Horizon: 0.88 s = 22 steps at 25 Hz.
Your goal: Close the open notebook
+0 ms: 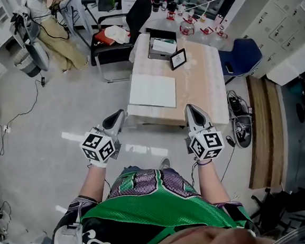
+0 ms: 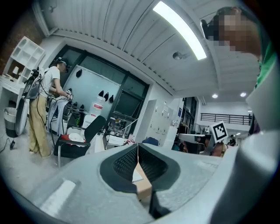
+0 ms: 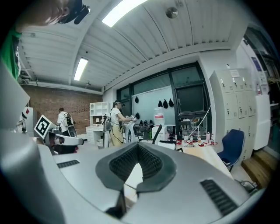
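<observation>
A: Where was the notebook (image 1: 151,90)?

B: At the centre of the head view, lying open and flat near the left front corner of the pale wooden table (image 1: 208,82). It was a thin rectangle with blank white pages.

A: And the grippers?

B: The left gripper (image 1: 121,113) and right gripper (image 1: 189,108) were both clenched on nothing, just short of the table.

A: How would it handle?

B: Probably light and floppy. I'd lift one outer edge and fold it over the spine.
</observation>
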### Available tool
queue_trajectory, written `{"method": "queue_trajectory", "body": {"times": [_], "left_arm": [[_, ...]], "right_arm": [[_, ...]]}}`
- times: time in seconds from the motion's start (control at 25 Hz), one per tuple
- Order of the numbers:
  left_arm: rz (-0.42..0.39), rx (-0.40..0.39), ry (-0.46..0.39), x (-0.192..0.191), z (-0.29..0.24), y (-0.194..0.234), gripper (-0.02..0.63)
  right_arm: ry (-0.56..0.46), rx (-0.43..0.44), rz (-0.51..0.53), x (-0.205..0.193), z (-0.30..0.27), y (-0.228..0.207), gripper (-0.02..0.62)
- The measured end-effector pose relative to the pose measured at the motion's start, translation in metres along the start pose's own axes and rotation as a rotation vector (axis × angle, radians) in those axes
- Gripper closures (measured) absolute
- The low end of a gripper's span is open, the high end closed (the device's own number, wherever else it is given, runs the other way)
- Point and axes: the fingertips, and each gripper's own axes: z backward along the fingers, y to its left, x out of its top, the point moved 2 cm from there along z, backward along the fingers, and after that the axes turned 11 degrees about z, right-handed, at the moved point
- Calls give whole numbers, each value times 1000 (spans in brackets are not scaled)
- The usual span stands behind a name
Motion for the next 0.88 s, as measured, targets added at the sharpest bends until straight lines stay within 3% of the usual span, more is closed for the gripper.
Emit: {"method": "queue_trajectory", "body": {"times": [0.28,0.68,0.88], "left_arm": [[51,36,-39,0,-46,-44,589],[-10,100,-51,-8,-108,-95,589],[-26,81,-21,-7,-121,-100,588]], "right_arm": [[-25,82,-4,-4,-4,-50,597],[-72,169,-32,-10,10,-115,597],[-78,164,-64,-13,4,-126,597]]}}
